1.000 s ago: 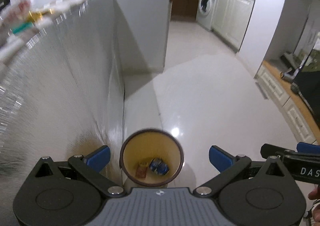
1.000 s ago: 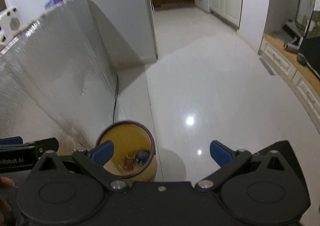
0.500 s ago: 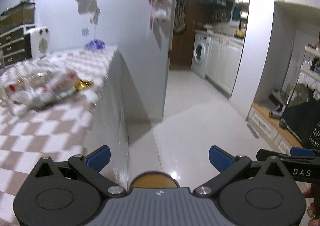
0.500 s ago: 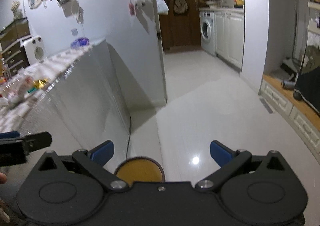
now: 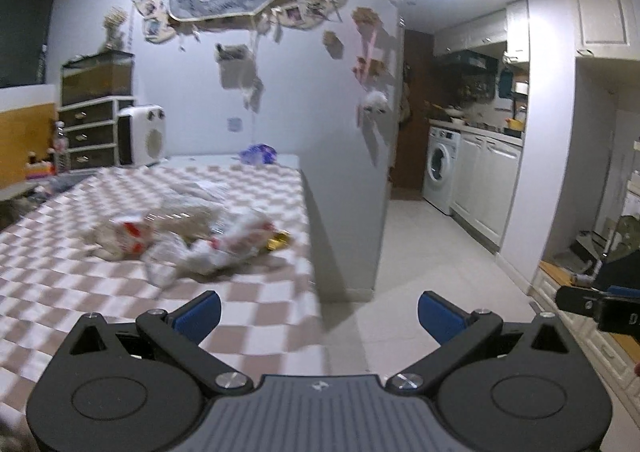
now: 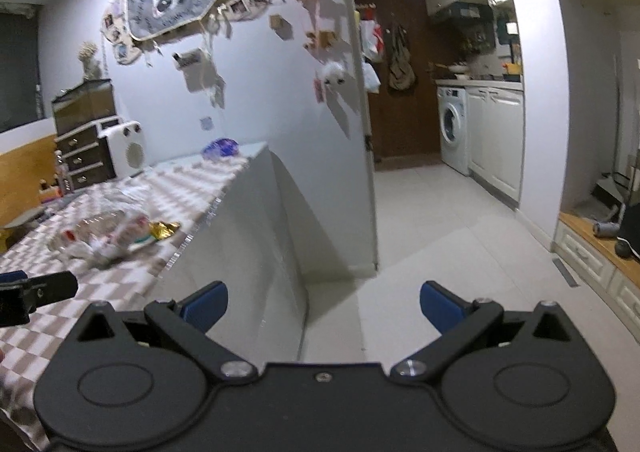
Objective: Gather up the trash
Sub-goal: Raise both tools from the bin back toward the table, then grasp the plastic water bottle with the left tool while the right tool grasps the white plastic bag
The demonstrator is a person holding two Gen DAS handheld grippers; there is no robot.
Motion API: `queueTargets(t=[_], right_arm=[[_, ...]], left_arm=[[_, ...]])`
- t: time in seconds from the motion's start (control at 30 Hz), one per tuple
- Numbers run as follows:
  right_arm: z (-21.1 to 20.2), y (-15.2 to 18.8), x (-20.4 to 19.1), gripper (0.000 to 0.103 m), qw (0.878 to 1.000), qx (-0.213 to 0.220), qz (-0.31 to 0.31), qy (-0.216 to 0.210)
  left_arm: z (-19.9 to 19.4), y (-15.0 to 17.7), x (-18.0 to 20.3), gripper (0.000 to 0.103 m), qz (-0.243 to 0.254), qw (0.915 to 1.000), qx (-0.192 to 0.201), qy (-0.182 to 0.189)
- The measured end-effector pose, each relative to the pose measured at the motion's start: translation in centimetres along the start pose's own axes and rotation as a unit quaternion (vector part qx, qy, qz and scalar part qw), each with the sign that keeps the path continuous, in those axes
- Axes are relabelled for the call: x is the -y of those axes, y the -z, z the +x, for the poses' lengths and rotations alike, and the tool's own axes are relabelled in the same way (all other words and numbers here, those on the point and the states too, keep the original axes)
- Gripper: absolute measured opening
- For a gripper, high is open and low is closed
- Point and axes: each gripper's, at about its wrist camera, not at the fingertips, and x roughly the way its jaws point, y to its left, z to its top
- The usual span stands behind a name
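Note:
A pile of crumpled wrappers and clear plastic trash (image 5: 192, 240) lies on the checkered tablecloth (image 5: 80, 292), with a gold foil wrapper (image 5: 279, 239) at its right end. The pile also shows in the right wrist view (image 6: 108, 238). My left gripper (image 5: 318, 316) is open and empty, raised above the table's near right corner, short of the pile. My right gripper (image 6: 324, 310) is open and empty, over the floor beside the table's side. The bin is out of view.
A blue-purple bag (image 5: 258, 154) sits at the table's far end. A white heater (image 5: 140, 140) and drawers (image 5: 92, 132) stand at the back left. A wall edge (image 5: 392, 172) lies to the right of the table, then floor and a washing machine (image 5: 440, 168).
Both grippers rose and tilted up from over the yellow bin on the floor. The bin dropped out of view and the table top with the trash pile came into view.

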Motion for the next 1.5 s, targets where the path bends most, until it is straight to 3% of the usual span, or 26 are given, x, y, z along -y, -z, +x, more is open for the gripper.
queueTargets(t=[0.57,0.77,0.93,1.27,1.43,1.5], right_arm=[[4.3,-1.6,-7.4,0.103,0.997,-0.003,-0.014,-0.074],[5.9,-1.7,-10.2,0.103,0.993,0.003,-0.028,-0.113],[7.4,-2.1,-11.9,0.103,0.989,0.003,-0.024,-0.143],[11.0,-5.7,-14.8,0.096,0.986,-0.008,0.0,-0.169],[13.1,-6.7,-16.1,0.09,0.985,-0.018,-0.003,-0.17],[13.9,-6.9,-16.3,0.084,0.985,-0.026,0.004,-0.171]], left_arm=[[1.5,-3.2,-14.2,0.103,-0.008,0.9969,0.026,-0.074],[4.5,-5.2,-18.7,0.103,0.002,0.9968,0.02,-0.077],[8.0,-7.7,-23.3,0.103,-0.034,0.997,0.028,-0.064],[16.2,-12.4,-30.6,0.103,-0.094,0.9944,-0.019,-0.044],[22.7,-12.2,-33.5,0.103,-0.122,0.9888,-0.084,-0.018],[24.7,-11.8,-34.2,0.103,-0.129,0.9859,-0.106,-0.011]])
